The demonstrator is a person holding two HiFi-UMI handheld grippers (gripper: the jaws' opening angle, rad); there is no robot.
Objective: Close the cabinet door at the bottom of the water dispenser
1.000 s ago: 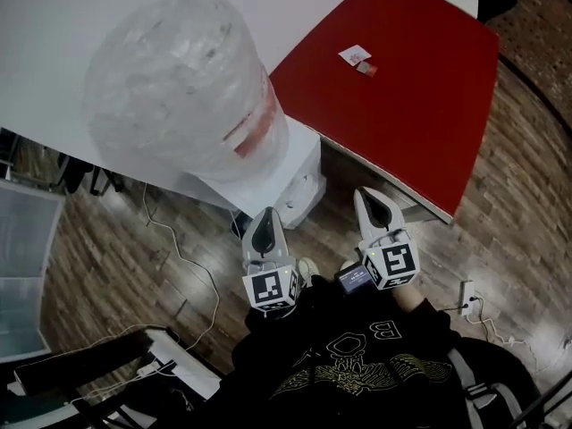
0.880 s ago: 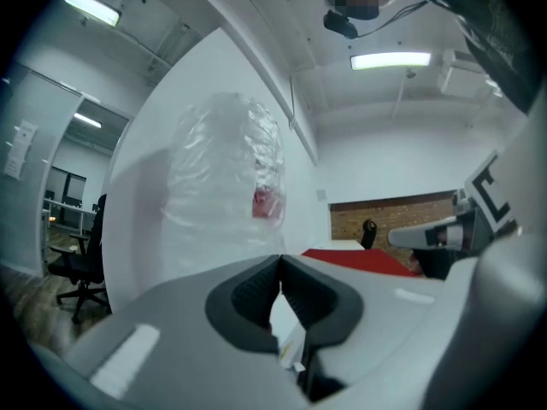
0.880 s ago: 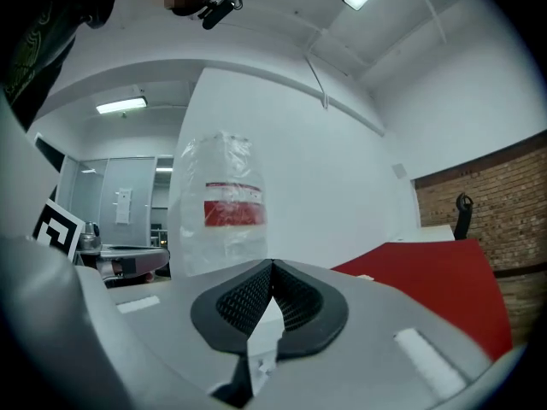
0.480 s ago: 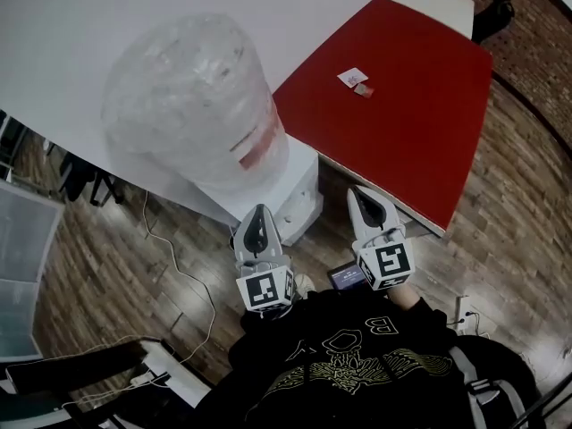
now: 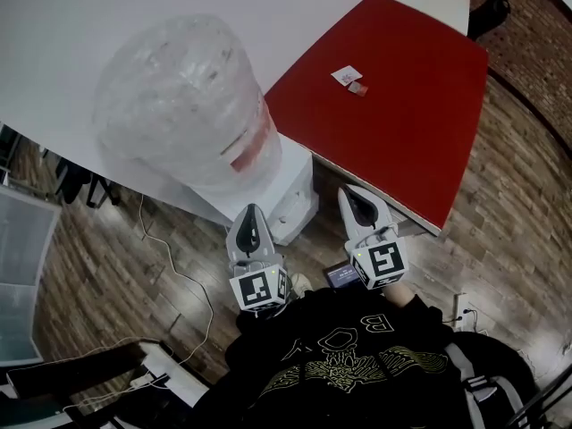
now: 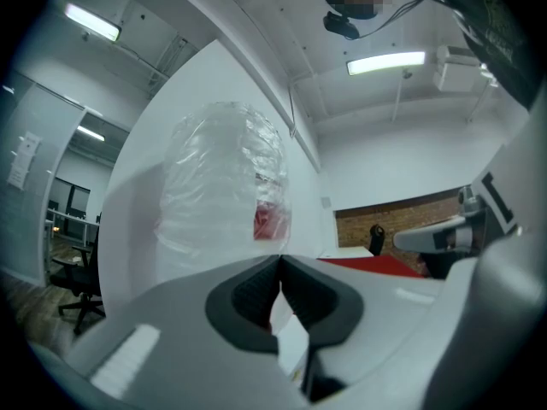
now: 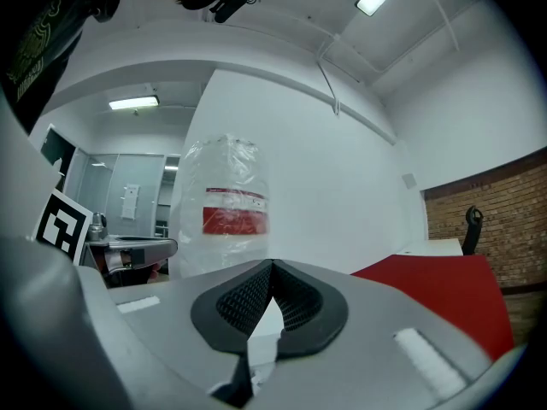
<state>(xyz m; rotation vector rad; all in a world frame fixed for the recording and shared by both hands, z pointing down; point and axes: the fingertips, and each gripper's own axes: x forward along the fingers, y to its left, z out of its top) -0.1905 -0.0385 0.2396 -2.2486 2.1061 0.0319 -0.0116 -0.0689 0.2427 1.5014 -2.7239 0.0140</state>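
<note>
Left gripper [image 5: 251, 214] and right gripper [image 5: 349, 195], both clenched empty, sit higher than a second ago, facing the dispenser [image 5: 293, 195]. Only the gripper views show the ceiling lights [image 6: 385, 61].

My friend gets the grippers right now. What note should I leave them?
Left gripper: shut, empty.
Right gripper: shut, empty.
Both point at the white water dispenser, with a plastic-wrapped bottle on top, beside the red table; neither touches it.
The bottom cabinet door is hidden from every view, so done or not is unclear.
Left: check the door, push it shut if open.
</note>
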